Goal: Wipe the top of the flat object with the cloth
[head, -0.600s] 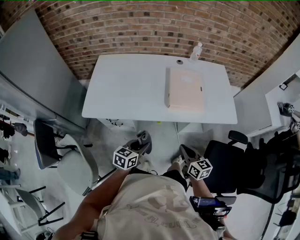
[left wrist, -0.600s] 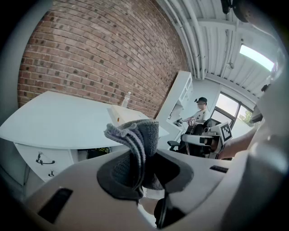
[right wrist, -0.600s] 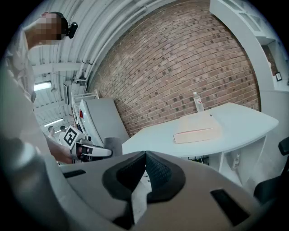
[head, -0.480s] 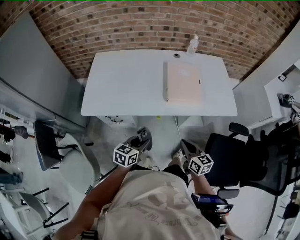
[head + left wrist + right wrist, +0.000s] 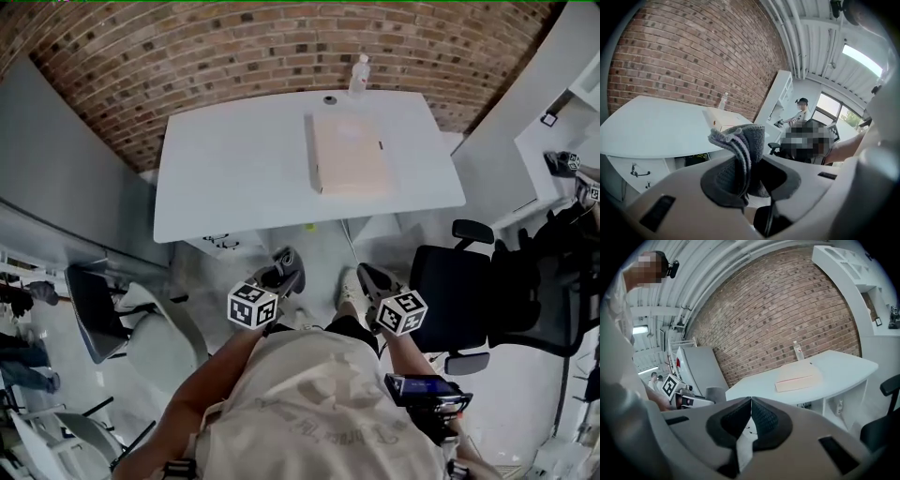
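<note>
A flat pale pink box (image 5: 349, 155) lies on the right half of the white table (image 5: 234, 169), also visible as the flat box (image 5: 799, 376) in the right gripper view and as the box (image 5: 723, 120) in the left gripper view. My left gripper (image 5: 289, 265) is held close to my body, well short of the table, shut on a folded grey cloth (image 5: 740, 154) that sticks up between the jaws. My right gripper (image 5: 368, 278) is beside it, also short of the table, shut with nothing between its pads.
A clear bottle (image 5: 358, 75) and a small dark round thing (image 5: 330, 99) stand at the table's far edge by the brick wall. A black office chair (image 5: 469, 291) is to the right, a grey chair (image 5: 131, 314) to the left. A person (image 5: 801, 110) stands in the background.
The table and the box have shifted left and slightly up in the head view as my head turned. Both grippers keep their place near my body.
</note>
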`<state>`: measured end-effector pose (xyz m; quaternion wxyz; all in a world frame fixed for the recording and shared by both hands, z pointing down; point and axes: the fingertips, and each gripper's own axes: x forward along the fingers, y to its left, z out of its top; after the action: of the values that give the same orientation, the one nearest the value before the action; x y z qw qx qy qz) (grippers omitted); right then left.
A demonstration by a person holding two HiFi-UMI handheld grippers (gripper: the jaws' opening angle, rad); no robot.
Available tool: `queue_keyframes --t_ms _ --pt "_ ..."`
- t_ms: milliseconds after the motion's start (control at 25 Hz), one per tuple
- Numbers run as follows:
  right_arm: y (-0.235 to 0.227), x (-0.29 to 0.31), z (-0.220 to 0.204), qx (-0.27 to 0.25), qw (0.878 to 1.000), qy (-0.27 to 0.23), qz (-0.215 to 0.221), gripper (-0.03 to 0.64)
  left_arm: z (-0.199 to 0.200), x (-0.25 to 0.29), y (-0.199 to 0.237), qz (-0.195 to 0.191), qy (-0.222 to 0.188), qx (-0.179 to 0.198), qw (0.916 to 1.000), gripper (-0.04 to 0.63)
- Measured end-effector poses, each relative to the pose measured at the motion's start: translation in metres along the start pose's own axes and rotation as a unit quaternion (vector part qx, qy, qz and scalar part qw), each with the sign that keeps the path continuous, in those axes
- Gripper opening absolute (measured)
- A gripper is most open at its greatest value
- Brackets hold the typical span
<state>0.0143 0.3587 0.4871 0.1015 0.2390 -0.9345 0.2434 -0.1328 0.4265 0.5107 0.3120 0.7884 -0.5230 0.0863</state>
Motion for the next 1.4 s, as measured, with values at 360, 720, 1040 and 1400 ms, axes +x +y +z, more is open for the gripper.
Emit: queue_keyframes --t_ms 360,720,1040,1400 --pt "-0.029 -0.01 -0.004 0.026 0.999 0.004 -0.045 0.021 0.005 0.025 -0.007 -0.025 0.015 0.004 0.9996 0.101" --pt "-0.049 -0.005 -0.005 0.047 0.997 0.025 -0.048 0.021 0.001 0.042 -0.006 -0.022 0.037 -0.018 0.9989 0.101" --pt "-0.098 0.02 0.018 0.049 0.998 0.028 -0.037 0.021 0.036 0.086 0.001 -0.011 0.039 -0.008 0.9991 0.101" --pt "-0.155 0.06 0.066 0.049 0.999 0.006 -0.014 0.021 0.1 0.139 0.019 0.012 0.036 0.015 0.9992 0.101"
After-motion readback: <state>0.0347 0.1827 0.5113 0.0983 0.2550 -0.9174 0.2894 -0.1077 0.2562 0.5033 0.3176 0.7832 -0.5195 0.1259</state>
